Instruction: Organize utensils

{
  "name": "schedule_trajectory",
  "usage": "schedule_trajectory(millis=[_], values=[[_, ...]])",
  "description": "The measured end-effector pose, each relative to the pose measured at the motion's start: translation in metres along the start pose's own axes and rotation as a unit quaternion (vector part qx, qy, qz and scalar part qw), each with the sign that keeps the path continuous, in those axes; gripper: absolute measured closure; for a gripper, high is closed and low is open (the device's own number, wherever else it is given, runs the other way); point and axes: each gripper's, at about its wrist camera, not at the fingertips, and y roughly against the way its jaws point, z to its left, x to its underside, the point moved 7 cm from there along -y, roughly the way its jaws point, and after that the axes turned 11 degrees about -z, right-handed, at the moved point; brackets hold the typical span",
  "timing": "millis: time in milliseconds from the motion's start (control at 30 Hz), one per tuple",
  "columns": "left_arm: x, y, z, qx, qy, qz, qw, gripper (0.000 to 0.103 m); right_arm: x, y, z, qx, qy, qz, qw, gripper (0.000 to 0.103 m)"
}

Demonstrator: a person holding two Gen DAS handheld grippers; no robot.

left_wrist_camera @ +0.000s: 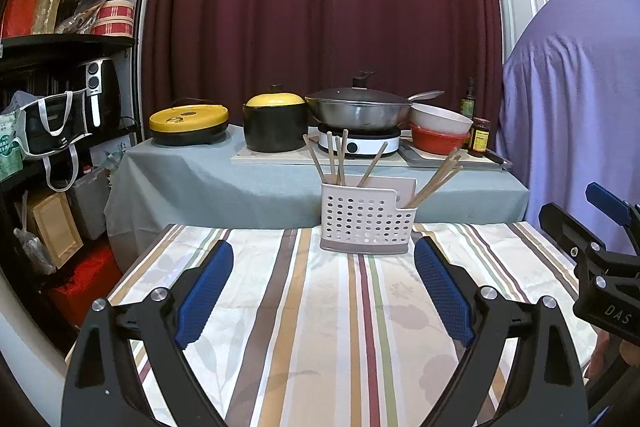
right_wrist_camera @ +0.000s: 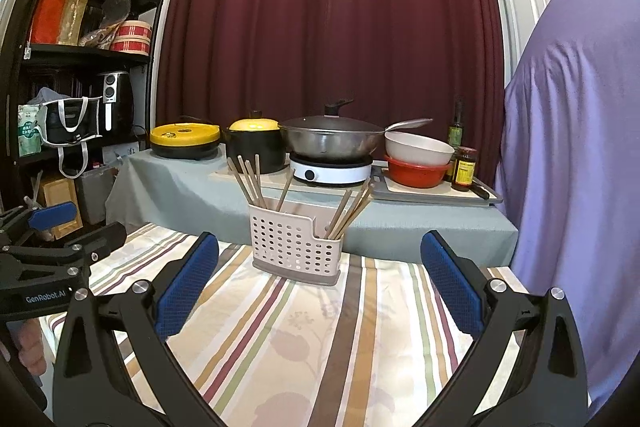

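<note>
A white perforated utensil holder [left_wrist_camera: 366,219] stands upright at the far edge of the striped tablecloth [left_wrist_camera: 320,327]; it also shows in the right wrist view [right_wrist_camera: 296,247]. Several wooden chopsticks [left_wrist_camera: 338,159] lean in its taller left part, and more chopsticks [left_wrist_camera: 438,179] lean in its lower right part. My left gripper [left_wrist_camera: 324,267] is open and empty, short of the holder. My right gripper [right_wrist_camera: 320,263] is open and empty, also short of the holder. Each gripper shows at the edge of the other's view: the right one [left_wrist_camera: 600,227] and the left one [right_wrist_camera: 60,231].
Behind the table a grey-covered counter [left_wrist_camera: 224,179] carries a yellow-lidded cooker, a black pot [left_wrist_camera: 275,123], a wok on a white burner [left_wrist_camera: 360,111], stacked bowls and bottles. A black shelf [left_wrist_camera: 60,67] stands left. A purple-draped object [left_wrist_camera: 572,99] stands right.
</note>
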Motion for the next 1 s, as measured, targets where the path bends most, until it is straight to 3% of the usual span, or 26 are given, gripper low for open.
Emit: schedule_trajectory(millis=[1000], values=[[-0.0014, 0.0053, -0.0015, -0.002, 0.003, -0.005, 1.0, 0.014, -0.0021, 0.0084, -0.0003, 0.002, 0.001, -0.007, 1.0, 0.004]])
